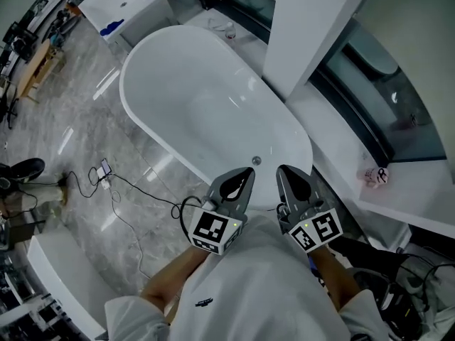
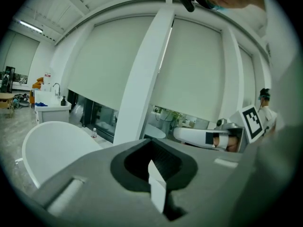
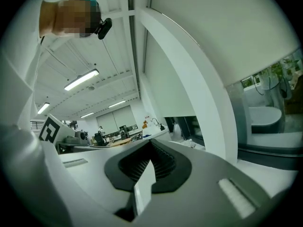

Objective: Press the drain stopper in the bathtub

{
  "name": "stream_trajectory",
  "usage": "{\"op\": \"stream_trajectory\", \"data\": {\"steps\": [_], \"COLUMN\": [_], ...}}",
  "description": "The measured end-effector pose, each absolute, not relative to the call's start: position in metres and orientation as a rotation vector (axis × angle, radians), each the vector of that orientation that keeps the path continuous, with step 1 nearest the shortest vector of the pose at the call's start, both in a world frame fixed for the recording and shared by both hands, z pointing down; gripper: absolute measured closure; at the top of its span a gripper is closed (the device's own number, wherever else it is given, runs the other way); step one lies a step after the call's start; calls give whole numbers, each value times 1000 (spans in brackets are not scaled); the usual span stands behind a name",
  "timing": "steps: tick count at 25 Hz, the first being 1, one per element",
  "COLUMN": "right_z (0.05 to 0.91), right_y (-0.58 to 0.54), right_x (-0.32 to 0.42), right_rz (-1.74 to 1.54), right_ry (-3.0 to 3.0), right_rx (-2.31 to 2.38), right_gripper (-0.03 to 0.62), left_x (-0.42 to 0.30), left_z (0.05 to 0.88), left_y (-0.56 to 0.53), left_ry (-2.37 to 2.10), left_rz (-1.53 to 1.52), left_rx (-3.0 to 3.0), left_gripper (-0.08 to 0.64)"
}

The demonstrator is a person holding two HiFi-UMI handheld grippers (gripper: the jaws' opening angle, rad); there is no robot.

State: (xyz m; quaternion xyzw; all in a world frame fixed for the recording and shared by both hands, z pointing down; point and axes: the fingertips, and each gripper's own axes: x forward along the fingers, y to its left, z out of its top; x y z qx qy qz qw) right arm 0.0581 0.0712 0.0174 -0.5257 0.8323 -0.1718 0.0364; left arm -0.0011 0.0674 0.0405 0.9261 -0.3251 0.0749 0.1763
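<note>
Only the head view showed the small round metal drain stopper (image 1: pixel 257 160), low at the near end of the white oval bathtub (image 1: pixel 206 112). Both gripper views pointed above it, at pale roller blinds (image 2: pixel 109 65) and a strip-lit ceiling (image 3: pixel 94 96). The left gripper (image 1: pixel 247 174) and right gripper (image 1: pixel 284 172) hovered over the tub's near rim, each with its jaws pressed together on nothing. The forearms were partly hidden by the person's white shirt (image 1: pixel 249 290).
</note>
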Motion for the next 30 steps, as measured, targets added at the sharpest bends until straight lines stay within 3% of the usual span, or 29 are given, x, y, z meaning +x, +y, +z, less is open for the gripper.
{"op": "stream_trajectory", "data": {"steps": [20, 30], "right_z": [2, 7], "right_y": [82, 101], "right_x": [23, 34], "right_rz": [-268, -378], "right_ry": [2654, 2527], "right_rx": [-1756, -1830], "right_gripper": [597, 598], "left_x": [17, 27], "left_z": [43, 50], "left_y": [73, 92], "left_ry": [-860, -783], "left_rz": [256, 358], "left_rx": [2709, 2715], "left_gripper": [557, 557]}}
